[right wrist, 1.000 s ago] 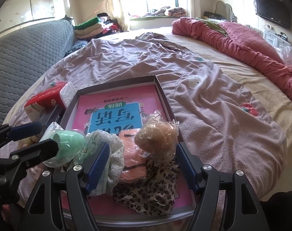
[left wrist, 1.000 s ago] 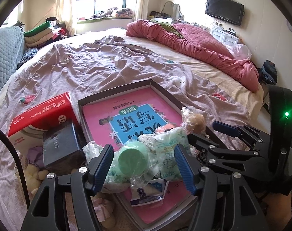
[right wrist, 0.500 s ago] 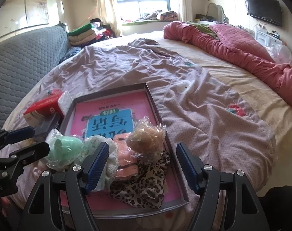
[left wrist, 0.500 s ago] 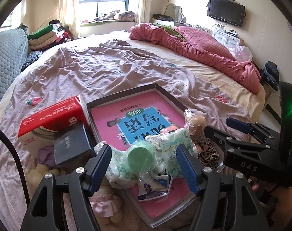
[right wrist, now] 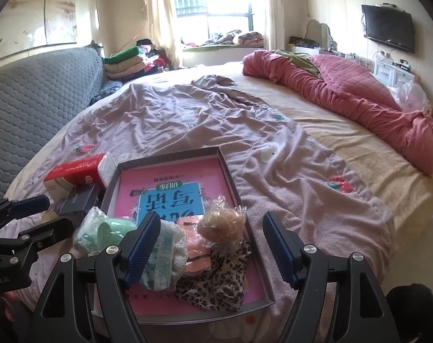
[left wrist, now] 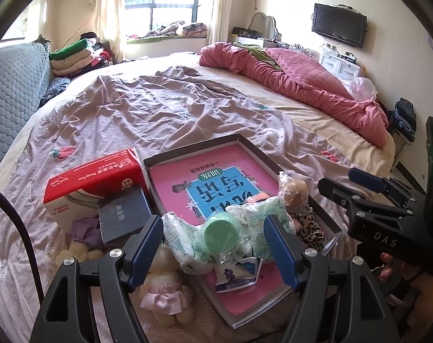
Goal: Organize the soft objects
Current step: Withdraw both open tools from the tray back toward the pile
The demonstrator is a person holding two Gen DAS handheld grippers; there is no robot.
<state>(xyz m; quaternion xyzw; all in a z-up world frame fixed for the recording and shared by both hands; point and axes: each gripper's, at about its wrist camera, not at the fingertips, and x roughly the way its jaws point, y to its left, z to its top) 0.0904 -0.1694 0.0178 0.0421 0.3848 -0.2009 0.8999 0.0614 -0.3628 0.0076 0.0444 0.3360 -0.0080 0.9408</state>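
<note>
Shallow tray (right wrist: 239,197) on bed: soft items heaped at near end.
Left gripper (left wrist: 213,245): jaws opening, empty, above bagged green ball (left wrist: 220,233).
Right gripper (right wrist: 210,240): jaws apart, empty, above leopard cloth (right wrist: 216,283).
Advise: descend squarely, pinch one item only.

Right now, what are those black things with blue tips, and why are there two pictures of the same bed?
They are hand-held tongs; a person holds one in each hand, and each carries a camera. One picture looks along the left tongs, the other along the right tongs. The left jaws are opening and the right are open; neither holds anything. On the lilac bedsheet lies a shallow grey tray with a pink book, bagged soft toys and a leopard-print cloth. A red tissue box lies beside it.
</note>
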